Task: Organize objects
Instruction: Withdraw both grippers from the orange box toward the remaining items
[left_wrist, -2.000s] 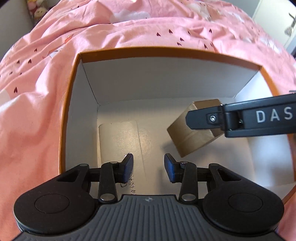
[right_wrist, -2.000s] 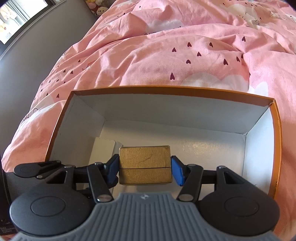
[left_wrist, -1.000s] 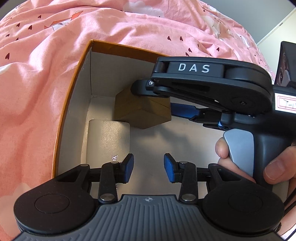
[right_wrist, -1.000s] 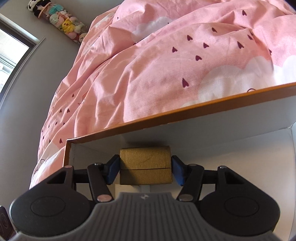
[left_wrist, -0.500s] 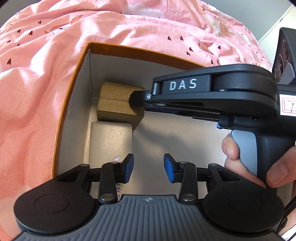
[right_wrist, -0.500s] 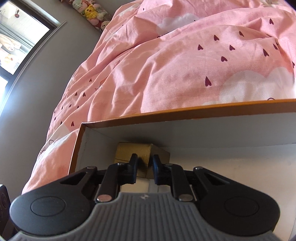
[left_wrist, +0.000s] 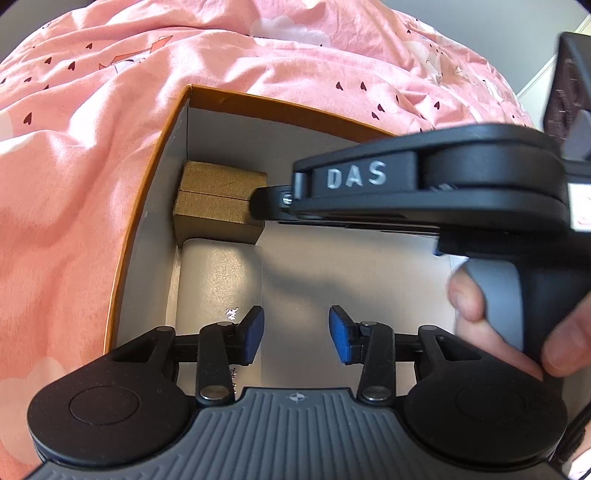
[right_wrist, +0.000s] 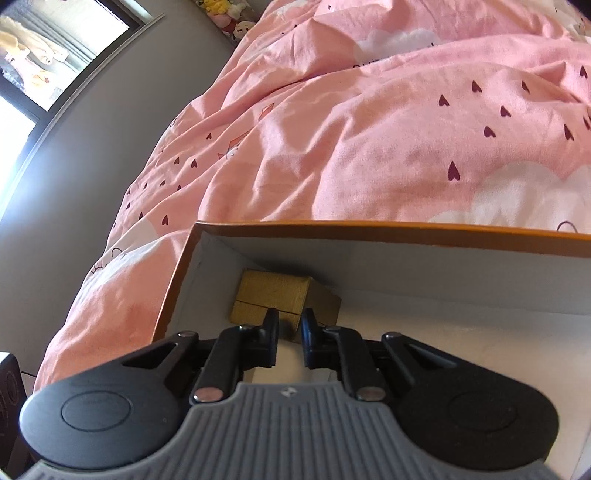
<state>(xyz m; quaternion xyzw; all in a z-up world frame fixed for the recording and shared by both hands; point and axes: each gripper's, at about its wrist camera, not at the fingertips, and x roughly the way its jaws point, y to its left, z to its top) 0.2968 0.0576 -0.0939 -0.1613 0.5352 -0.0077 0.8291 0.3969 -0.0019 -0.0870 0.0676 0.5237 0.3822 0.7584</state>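
Note:
A gold box (left_wrist: 218, 206) (right_wrist: 273, 295) rests in the far left corner of an orange-rimmed carton (left_wrist: 280, 105) (right_wrist: 406, 230), just beyond a flat pale case (left_wrist: 219, 280). My right gripper (right_wrist: 290, 328) (left_wrist: 260, 206) points at the gold box's near right side. Its jaws are closing, almost together, with nothing between them. I cannot tell whether the tips touch the box. A hand (left_wrist: 480, 295) holds its grip. Over the carton's floor, my left gripper (left_wrist: 293, 334) hangs beside the pale case, its jaws opening a little and empty.
The carton sits on rumpled pink bedding with small hearts (left_wrist: 92, 166) (right_wrist: 406, 129). A grey wall and a window (right_wrist: 37, 55) lie to the left, with plush toys (right_wrist: 229, 18) at the bed's far end. The carton's right half has bare floor.
My right gripper let go of the gold box in the carton's far left corner, then its jaws drew nearly together. The left gripper stayed put.

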